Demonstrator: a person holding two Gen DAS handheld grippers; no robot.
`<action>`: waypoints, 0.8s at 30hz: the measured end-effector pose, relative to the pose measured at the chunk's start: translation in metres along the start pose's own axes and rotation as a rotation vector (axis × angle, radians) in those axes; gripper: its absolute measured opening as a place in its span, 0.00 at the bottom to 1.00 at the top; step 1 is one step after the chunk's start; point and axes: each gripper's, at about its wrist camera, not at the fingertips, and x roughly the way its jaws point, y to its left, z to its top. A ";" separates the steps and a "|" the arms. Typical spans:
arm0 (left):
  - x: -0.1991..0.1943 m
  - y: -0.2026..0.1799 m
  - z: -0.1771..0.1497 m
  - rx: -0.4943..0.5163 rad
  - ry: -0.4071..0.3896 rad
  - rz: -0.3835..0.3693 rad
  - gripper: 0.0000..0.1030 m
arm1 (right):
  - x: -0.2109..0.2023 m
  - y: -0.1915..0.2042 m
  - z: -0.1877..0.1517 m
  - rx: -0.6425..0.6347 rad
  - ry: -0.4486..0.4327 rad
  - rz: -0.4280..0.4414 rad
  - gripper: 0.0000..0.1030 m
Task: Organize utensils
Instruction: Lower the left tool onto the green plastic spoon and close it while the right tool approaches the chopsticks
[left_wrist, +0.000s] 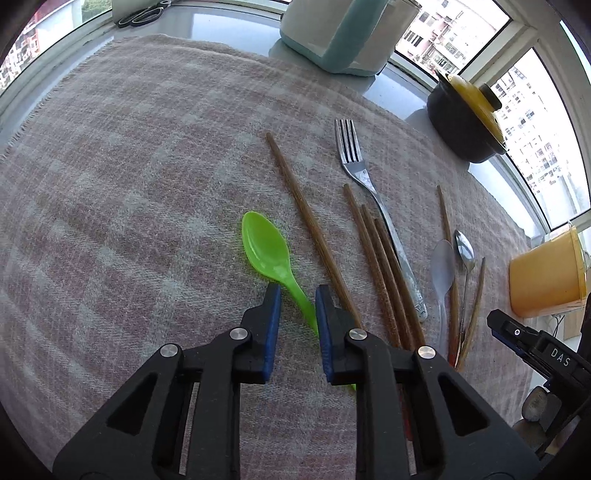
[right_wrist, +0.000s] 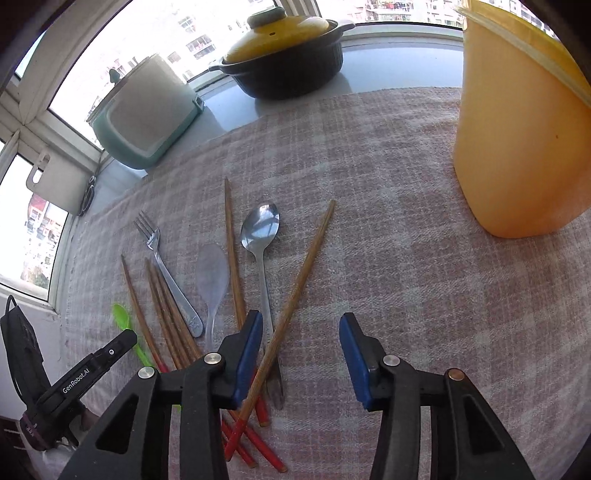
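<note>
Blue-padded left gripper (left_wrist: 297, 291) at lower centre straddles the green spoon (left_wrist: 266, 251) handle, fingers narrowly parted, contact unclear, while the right gripper (right_wrist: 301, 325) stands spread with a wooden chopstick (right_wrist: 295, 291) beside its left pad, the yellow cup (right_wrist: 517, 140) upper right.

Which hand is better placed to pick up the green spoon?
Left. The left gripper already straddles the green spoon handle. The right gripper sits over a chopstick.
</note>
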 end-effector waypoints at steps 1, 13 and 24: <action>0.000 -0.001 0.000 0.011 -0.005 0.009 0.15 | 0.002 0.001 0.002 -0.002 0.005 -0.007 0.43; -0.002 0.002 0.000 0.063 -0.028 0.030 0.10 | 0.021 0.010 0.021 -0.040 0.036 -0.080 0.35; -0.005 0.007 -0.003 0.075 -0.036 0.022 0.09 | 0.041 0.021 0.043 -0.061 0.093 -0.172 0.29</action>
